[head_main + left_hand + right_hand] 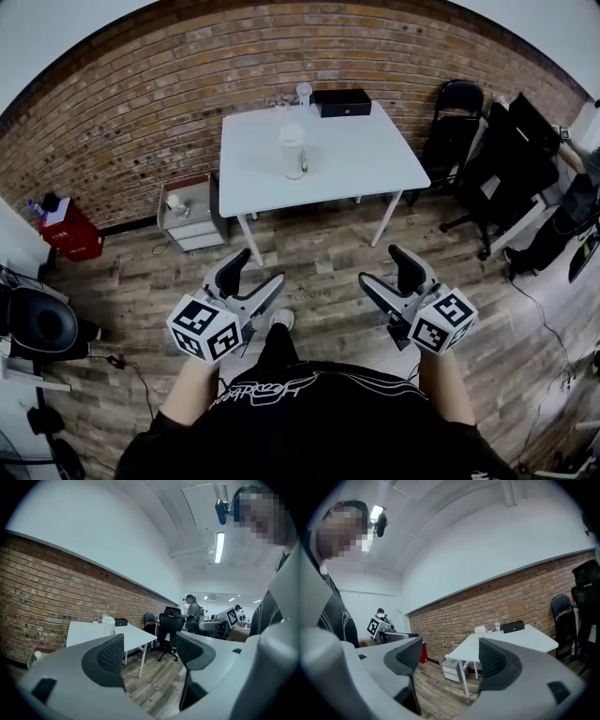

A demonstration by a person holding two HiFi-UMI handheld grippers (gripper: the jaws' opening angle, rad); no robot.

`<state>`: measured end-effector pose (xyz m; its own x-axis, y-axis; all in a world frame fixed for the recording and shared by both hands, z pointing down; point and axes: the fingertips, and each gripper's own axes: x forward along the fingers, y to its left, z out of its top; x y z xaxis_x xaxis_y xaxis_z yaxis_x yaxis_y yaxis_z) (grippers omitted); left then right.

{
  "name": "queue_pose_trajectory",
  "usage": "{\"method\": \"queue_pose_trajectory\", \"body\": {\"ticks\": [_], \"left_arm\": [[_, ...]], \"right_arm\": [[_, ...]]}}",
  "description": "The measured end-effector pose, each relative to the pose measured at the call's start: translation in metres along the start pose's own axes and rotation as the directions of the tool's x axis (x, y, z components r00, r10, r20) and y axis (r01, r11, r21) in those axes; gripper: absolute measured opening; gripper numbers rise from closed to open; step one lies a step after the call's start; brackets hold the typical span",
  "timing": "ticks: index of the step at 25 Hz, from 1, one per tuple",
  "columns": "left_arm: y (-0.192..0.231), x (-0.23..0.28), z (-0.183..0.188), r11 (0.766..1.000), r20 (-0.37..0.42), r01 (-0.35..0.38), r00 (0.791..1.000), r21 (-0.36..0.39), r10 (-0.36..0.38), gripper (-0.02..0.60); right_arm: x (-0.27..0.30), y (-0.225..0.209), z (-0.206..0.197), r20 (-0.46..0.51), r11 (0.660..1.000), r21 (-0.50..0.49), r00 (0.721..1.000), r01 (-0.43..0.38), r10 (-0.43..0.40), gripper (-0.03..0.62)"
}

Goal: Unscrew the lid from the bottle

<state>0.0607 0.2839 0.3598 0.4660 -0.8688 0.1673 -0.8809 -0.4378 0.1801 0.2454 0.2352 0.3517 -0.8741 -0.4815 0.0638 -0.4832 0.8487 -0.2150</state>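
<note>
- bottle (293, 155) is stood upright on white table (370, 159), axis vertical, lid (292, 132) up
- brick wall (141, 112) behind, wood floor (328, 253)
- left gripper (260, 267) + right gripper (381, 265) are held w/ jaws apart, 0 gripped

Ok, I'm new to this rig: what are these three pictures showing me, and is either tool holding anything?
There is no robot arm: a person holds a two-jaw gripper in each hand. The head view comes from a camera on the person's head, looking down; the left gripper shows at its left, the right gripper at its right. The other two pictures come from cameras riding on each gripper, looking along its jaws. Both pairs of jaws stand apart with nothing between them. The white table stands some way ahead across the floor. On it are the bottle, its lid on, and a black box near the wall.
</note>
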Motion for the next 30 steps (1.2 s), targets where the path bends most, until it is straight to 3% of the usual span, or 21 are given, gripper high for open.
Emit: {"method": "queue_pose_trajectory", "body": {"ticks": [7, 13, 19, 25, 30], "left_arm": [[0.09, 0.053, 0.012, 0.999, -0.038, 0.04, 0.999, 0.012, -0.039, 0.362], [0.169, 0.103, 0.031, 0.996, -0.057, 0.089, 0.995, 0.013, -0.088, 0.373], [0.227, 0.15, 0.031, 0.986, -0.127, 0.152, 0.982, 0.065, -0.143, 0.383], [0.258, 0.194, 0.02, 0.973, -0.141, 0.232, 0.964, 0.023, -0.226, 0.385], [0.269, 0.239, -0.005, 0.964, -0.184, 0.263, 0.95, 0.031, -0.253, 0.385]], "right_arm": [[0.088, -0.047, 0.008, -0.015, 0.997, 0.036, 0.998, 0.061, -0.06, 0.391], [0.159, -0.092, 0.029, -0.004, 0.986, 0.029, 0.986, 0.165, -0.165, 0.419], [0.226, -0.119, 0.035, -0.03, 0.98, 0.025, 0.98, 0.197, -0.196, 0.433], [0.258, -0.139, 0.038, -0.037, 0.969, 0.018, 0.969, 0.245, -0.244, 0.433], [0.268, -0.149, 0.031, -0.061, 0.964, 0.011, 0.962, 0.266, -0.265, 0.433]]}}
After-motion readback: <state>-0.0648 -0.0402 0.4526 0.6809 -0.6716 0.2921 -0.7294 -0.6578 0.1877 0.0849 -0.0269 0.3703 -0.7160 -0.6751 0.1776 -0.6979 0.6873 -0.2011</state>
